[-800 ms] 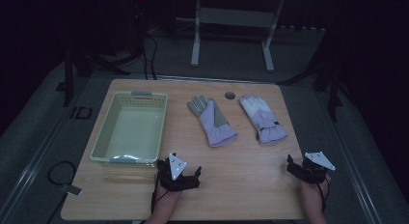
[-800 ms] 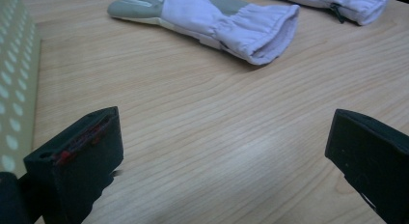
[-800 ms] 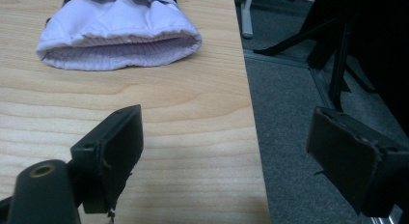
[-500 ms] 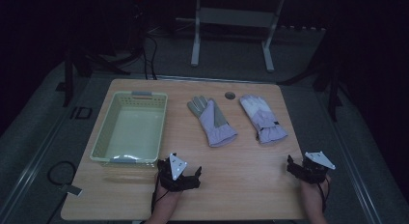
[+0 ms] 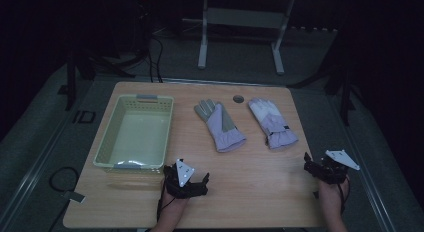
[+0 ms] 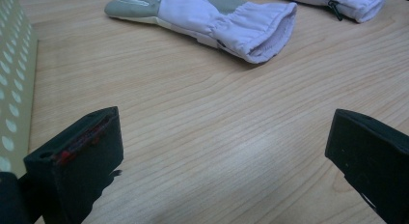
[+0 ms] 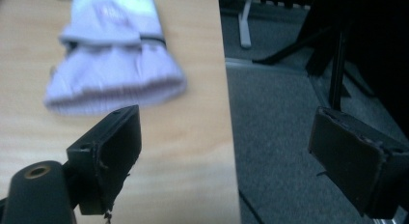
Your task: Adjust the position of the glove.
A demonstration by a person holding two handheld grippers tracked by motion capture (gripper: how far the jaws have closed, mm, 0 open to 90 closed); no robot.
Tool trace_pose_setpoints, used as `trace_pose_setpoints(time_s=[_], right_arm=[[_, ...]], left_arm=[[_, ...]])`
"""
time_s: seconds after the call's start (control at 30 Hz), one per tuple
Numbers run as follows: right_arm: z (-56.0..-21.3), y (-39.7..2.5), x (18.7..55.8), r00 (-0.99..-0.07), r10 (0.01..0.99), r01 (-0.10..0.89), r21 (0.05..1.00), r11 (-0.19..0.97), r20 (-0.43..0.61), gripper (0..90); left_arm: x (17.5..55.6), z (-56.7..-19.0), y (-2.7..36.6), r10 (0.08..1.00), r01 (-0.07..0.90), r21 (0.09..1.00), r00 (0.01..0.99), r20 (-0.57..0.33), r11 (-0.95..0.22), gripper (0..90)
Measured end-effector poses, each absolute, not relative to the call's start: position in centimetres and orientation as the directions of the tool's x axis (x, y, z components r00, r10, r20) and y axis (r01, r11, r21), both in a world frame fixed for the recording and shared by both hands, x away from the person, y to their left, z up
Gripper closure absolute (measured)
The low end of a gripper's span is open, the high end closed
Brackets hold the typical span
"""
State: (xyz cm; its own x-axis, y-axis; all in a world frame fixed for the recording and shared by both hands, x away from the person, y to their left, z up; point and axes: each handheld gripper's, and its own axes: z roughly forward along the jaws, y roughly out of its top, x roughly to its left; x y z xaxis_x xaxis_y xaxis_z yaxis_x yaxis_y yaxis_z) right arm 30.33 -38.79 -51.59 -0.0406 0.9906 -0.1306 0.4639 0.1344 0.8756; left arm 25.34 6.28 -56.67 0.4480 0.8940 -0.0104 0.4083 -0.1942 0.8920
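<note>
At the table's near edge – our left gripper and right gripper both gape wide, holding nothing | two pale lilac fabric gloves lie mid-table, untouched | empty perforated yellow-green plastic basket at left – we judge nothing done, all left.

I can read just one marking: the letters "ID" in white on the grey floor left of my tabletop. Nothing on the gloves or the basket is legible to me.
</note>
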Motion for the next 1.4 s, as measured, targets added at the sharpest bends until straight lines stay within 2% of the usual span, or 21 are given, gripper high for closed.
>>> trace_pose_setpoints(time_s=[0.17, 0.4, 0.57, 0.7, 0.83, 0.9, 1.4], right_arm=[[-49.0, -38.4, 30.7, -0.038, 0.986, 0.431, 0.887, 0.164, -0.163, 11.7], [-47.3, -38.1, 31.5, -0.115, 0.991, 0.453, 0.884, 0.115, -0.071, 13.5], [-46.0, -37.5, 32.1, -0.184, 0.982, 0.444, 0.886, 0.131, -0.053, 13.8], [-45.0, -37.0, 32.5, -0.211, 0.976, 0.442, 0.886, 0.141, -0.050, 13.7], [-43.9, -36.6, 33.0, -0.213, 0.977, 0.437, 0.894, 0.102, -0.007, 15.9], [-43.4, -36.1, 33.2, -0.218, 0.976, 0.426, 0.897, 0.116, -0.023, 12.8], [-40.8, -32.5, 34.7, -0.312, 0.950, 0.394, 0.905, 0.159, -0.032, 11.0]], left_arm=[[25.3, -56.7, 6.3, 0.893, 0.405, 0.893, 0.449, -0.008, -0.196, 0.0], [25.3, -56.7, 6.2, 0.891, 0.405, 0.893, 0.453, -0.010, -0.197, 0.0], [25.3, -56.7, 6.2, 0.890, 0.406, 0.892, 0.455, -0.008, -0.199, 0.0], [25.3, -56.7, 6.2, 0.890, 0.405, 0.891, 0.457, -0.004, -0.204, 0.0], [25.3, -56.7, 6.2, 0.889, 0.405, 0.892, 0.457, -0.004, -0.203, 0.0], [25.3, -56.7, 6.2, 0.890, 0.404, 0.892, 0.457, -0.006, -0.201, 0.0], [25.3, -56.7, 6.2, 0.888, 0.404, 0.891, 0.459, -0.003, -0.206, 0.0]])
